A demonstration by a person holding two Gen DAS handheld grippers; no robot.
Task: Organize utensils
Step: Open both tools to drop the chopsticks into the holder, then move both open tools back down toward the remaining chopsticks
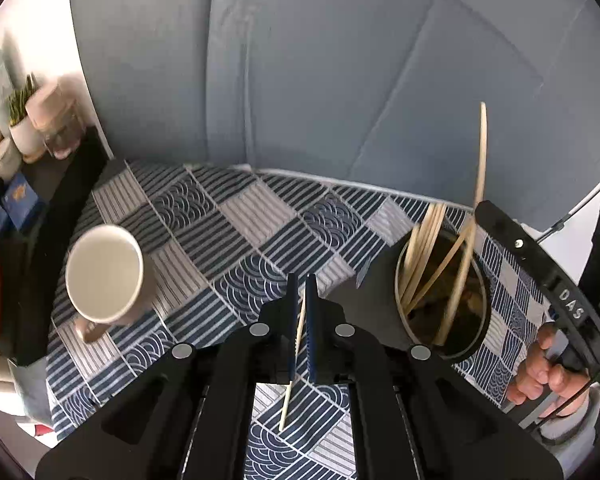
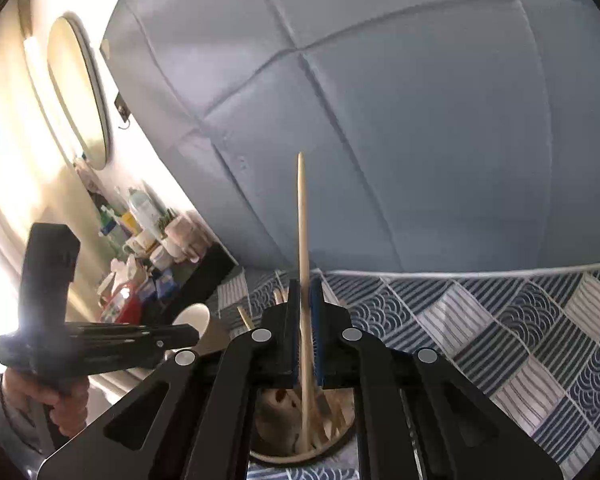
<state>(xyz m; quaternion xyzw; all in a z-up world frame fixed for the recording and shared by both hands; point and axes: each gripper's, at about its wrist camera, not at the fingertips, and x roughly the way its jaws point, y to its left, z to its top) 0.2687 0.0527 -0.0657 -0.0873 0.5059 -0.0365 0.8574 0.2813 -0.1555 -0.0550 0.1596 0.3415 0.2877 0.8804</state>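
My left gripper [image 1: 301, 280] is shut on a pale wooden chopstick [image 1: 288, 396] that slants down to the patterned tablecloth [image 1: 228, 216]. A dark round holder [image 1: 444, 296] with several chopsticks in it stands to the right, and a white mug [image 1: 104, 272] to the left. In the right wrist view my right gripper [image 2: 305, 284] is shut on an upright chopstick [image 2: 302, 208]. Its lower end reaches into the holder [image 2: 300, 458] directly below. The left wrist view shows this same chopstick [image 1: 482, 148] rising above the holder.
A blue-grey padded backrest [image 1: 320, 80] stands along the table's far edge. A dark shelf [image 1: 72, 160] at the left carries a plant pot, jars and boxes. A person's hand [image 1: 540, 372] grips the right tool. An oval mirror [image 2: 80, 92] hangs on the wall.
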